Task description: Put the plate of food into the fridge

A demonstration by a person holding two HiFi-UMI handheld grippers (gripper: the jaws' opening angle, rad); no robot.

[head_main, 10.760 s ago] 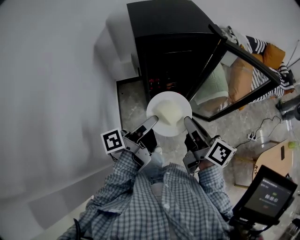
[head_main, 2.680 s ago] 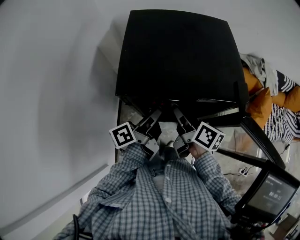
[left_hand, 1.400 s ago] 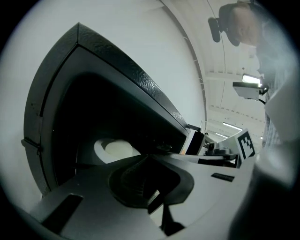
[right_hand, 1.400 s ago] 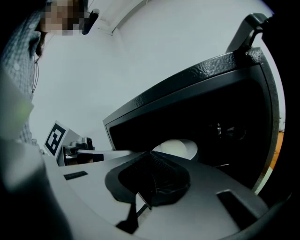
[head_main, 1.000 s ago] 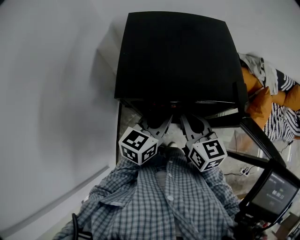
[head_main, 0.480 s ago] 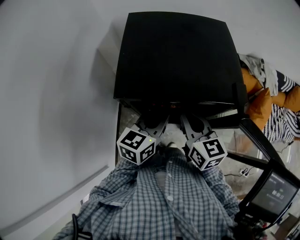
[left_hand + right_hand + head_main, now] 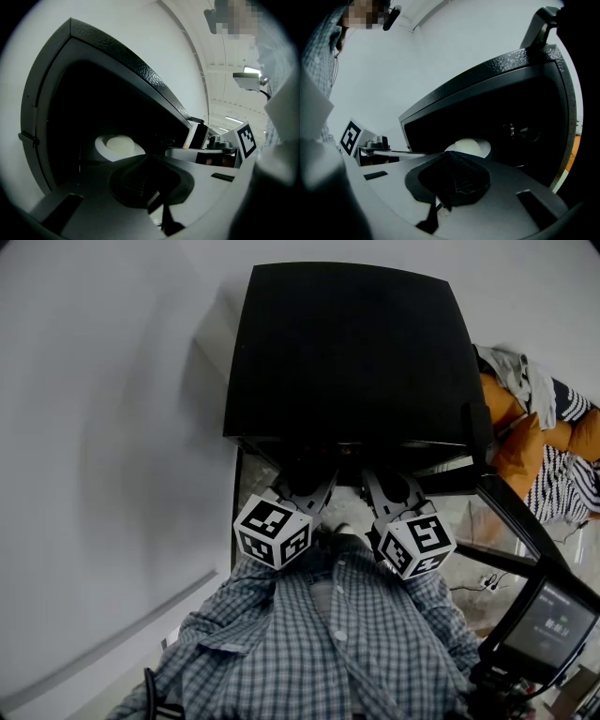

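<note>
The plate of food (image 7: 118,144) is seen inside the dark fridge (image 7: 347,352), a white plate with a pale mound on it, set low and well within the opening. It is shown again in the right gripper view (image 7: 469,146), just past the jaw tips.

The left gripper (image 7: 146,160) is clenched: its two dark pads are pressed together and nothing is held between them. The right gripper (image 7: 450,158) is likewise clenched on nothing. The plate is partly covered by the closed tips in both gripper views and appears to lie a little beyond them, though whether it is touched cannot be settled. Both grippers are pointed side by side into the opening, and each is caught at the edge of the other's view.

In the head view the grippers' fronts are hidden under the fridge's black top. Only their bodies and the marker cubes (image 7: 274,532) (image 7: 415,545) are seen, above a checked shirt (image 7: 328,643).

The opening is framed by a thick black rim, and dark open space is left above and beside the plate. The glass door (image 7: 511,512) is swung wide to the right. A white wall (image 7: 103,474) stands just beside the fridge's left side.

A small dial (image 7: 529,133) is fixed on the inner wall; marks beside it are too small to be read. A lit screen (image 7: 551,626) at the lower right carries lines of text that cannot be read.
</note>
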